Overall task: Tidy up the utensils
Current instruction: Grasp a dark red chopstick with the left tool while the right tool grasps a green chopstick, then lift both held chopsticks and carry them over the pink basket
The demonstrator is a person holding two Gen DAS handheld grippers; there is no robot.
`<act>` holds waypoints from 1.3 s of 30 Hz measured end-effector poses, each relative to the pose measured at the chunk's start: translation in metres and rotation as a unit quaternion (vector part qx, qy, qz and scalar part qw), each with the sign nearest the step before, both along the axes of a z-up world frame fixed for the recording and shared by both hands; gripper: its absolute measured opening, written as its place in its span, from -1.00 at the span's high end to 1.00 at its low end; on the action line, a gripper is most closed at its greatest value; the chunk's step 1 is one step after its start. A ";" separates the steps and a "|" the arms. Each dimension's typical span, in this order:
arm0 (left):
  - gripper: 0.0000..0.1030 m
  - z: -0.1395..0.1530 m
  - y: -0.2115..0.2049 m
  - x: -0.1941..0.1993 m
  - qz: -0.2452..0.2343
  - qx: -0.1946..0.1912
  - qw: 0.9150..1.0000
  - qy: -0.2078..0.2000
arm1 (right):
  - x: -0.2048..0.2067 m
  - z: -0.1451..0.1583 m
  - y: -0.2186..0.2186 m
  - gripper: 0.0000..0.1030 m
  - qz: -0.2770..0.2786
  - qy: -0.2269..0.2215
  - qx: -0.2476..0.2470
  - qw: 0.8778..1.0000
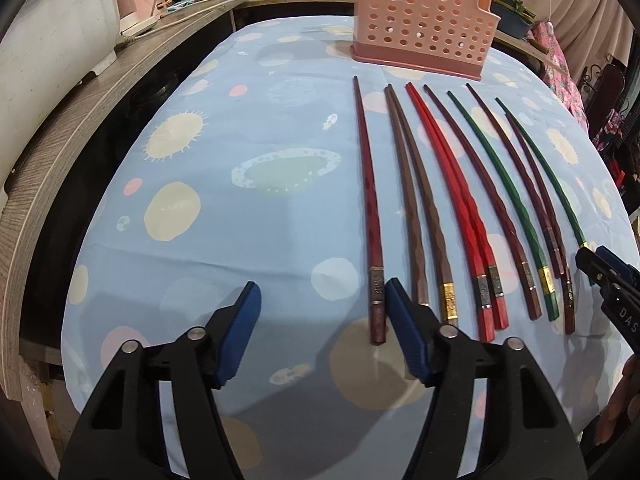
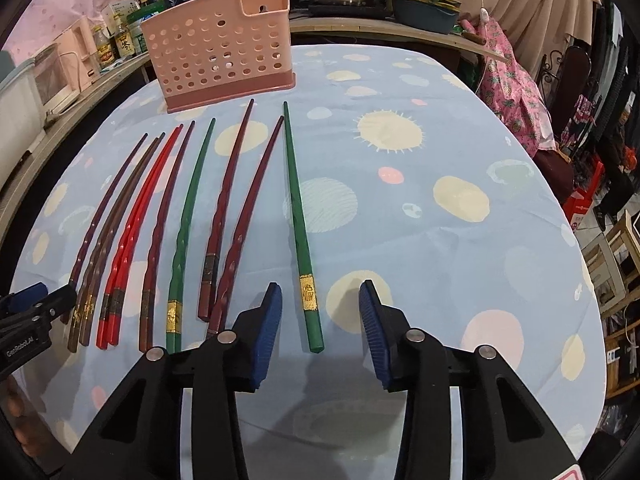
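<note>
Chopsticks (image 2: 192, 216) lie in a row on the surface before the empty pink perforated holder (image 2: 220, 44), none yet picked up, so with your right gripper (image 2: 320, 320) jaws apart astride the outermost green chopstick (image 2: 300, 232) and your left gripper (image 1: 320, 320) jaws equally wide, close on that one first.

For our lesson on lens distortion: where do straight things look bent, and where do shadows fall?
Left wrist view: the green chopstick bows towards the frame's edge. Right wrist view: the outer dark red chopstick curves too; a soft shadow lies on the blue patterned tablecloth beneath the open fingers.
</note>
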State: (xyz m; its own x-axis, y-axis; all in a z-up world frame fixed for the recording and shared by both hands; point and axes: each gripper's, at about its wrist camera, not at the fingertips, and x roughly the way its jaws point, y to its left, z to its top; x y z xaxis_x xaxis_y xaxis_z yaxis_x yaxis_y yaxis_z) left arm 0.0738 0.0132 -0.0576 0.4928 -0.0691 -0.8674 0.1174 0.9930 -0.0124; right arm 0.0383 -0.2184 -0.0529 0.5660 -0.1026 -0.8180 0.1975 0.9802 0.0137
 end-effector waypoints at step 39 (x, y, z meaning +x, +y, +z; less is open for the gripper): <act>0.87 0.193 0.021 0.070 0.026 -0.097 0.977 -0.186 | 0.044 0.186 -0.068 0.87 -0.013 -0.203 0.087 0.975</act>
State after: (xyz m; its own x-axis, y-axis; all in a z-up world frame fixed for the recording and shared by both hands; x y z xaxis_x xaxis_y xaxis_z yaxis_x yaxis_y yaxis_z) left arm 0.1437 0.0342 0.1356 0.7786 -0.1802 -0.6011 0.0987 0.9811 -0.1663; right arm 0.0819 -0.2860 0.1327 0.8463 -0.0005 -0.5326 0.1656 0.9507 0.2623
